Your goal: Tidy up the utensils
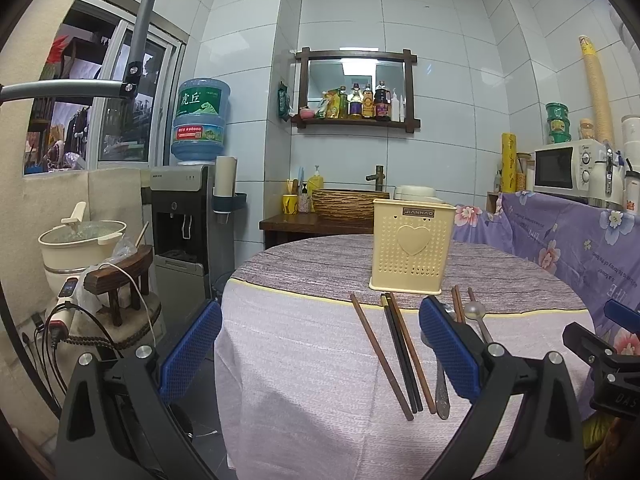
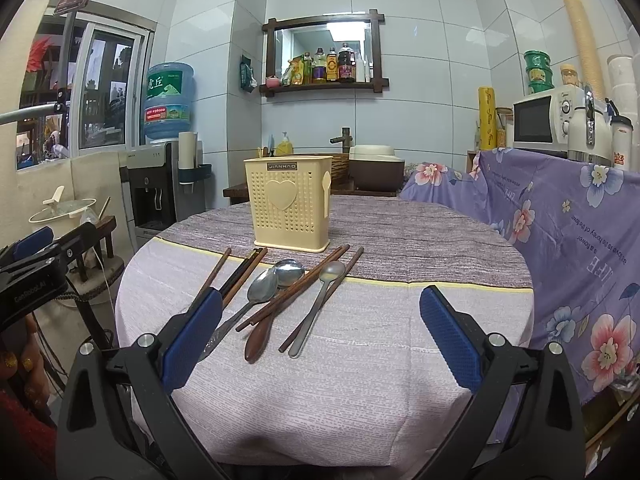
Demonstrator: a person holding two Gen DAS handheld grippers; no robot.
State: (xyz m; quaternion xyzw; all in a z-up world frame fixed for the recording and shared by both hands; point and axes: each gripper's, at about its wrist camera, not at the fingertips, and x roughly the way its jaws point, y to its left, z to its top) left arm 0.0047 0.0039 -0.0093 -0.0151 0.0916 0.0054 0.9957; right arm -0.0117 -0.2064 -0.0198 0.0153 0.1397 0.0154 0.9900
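Both grippers, left gripper (image 1: 320, 354) and right gripper (image 2: 320, 336), hold their fingers wide apart, empty. Chopsticks (image 2: 236, 276) and spoons (image 2: 262, 286) lie crossed before the cream holder (image 2: 290, 208); pinching one could drag its neighbours.

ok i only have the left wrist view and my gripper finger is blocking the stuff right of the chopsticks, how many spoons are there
observer: three in the right wrist view: a big metal spoon, a wooden-handled spoon and a slim spoon, all flat on the cloth
operator: and is the right gripper holding anything
observer: no, the right gripper is open with nothing held between its fingers
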